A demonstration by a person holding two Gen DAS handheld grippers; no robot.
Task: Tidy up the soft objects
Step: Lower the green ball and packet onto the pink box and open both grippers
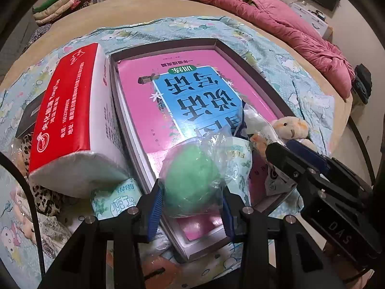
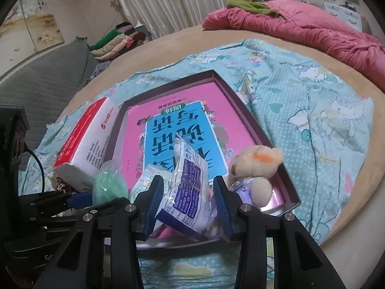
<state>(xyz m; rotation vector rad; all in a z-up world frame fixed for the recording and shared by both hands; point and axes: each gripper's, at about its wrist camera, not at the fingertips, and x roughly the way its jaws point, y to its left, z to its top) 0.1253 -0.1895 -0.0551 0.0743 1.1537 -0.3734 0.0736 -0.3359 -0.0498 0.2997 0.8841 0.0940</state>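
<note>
Green ball (image 1: 191, 178), bagged, sits pinched in the left gripper (image 1: 191, 213) over the tray (image 1: 243, 55); right gripper (image 2: 186, 206) straddles an upright blue-white packet (image 2: 186, 192), contact unclear; tray lies straight ahead.

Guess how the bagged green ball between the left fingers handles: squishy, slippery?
Green ball looks soft and probably light. Its crinkled clear wrap could slip against the left gripper pads. Round, so it may roll on the glossy book.

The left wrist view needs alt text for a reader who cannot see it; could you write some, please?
The left gripper holds a green ball wrapped in clear plastic over a shallow dark box containing a pink and blue book. A red and white tissue pack leans at the box's left; a plush bear sits at its right.
</note>
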